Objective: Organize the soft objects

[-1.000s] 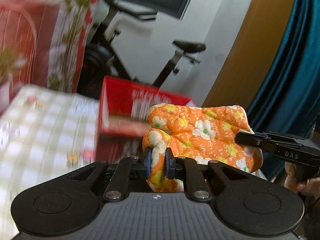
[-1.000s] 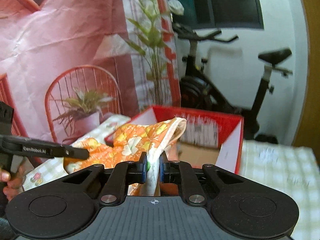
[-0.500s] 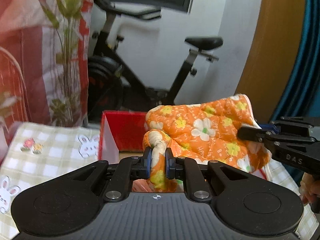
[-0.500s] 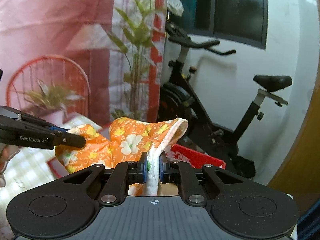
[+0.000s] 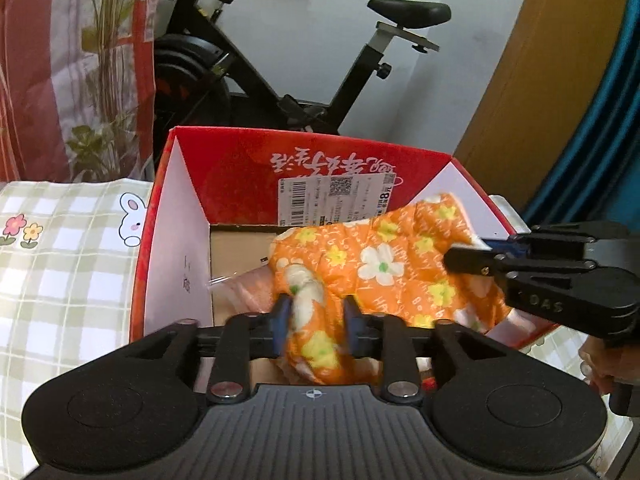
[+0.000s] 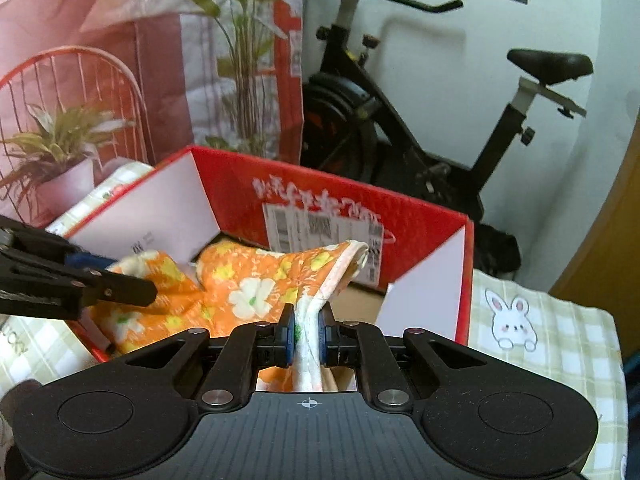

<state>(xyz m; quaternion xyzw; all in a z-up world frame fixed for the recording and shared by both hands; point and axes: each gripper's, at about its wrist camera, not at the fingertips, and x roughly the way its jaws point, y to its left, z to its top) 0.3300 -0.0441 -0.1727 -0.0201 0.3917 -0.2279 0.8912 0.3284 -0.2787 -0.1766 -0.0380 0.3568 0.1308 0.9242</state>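
The orange flowered cloth (image 5: 384,268) hangs inside the red box (image 5: 240,152), toward its right wall. The left gripper (image 5: 316,320) has just been opening, cloth loose between its jaws. The right gripper (image 6: 306,334) clamps the cloth's white-lined edge.

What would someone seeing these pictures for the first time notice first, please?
The bright orange flowered cloth stands out, sagging into the open red box on the checked tablecloth. The left gripper, whose jaws have just been opening, has cloth between them; the right gripper pinches its white edge. A black exercise bike stands behind.
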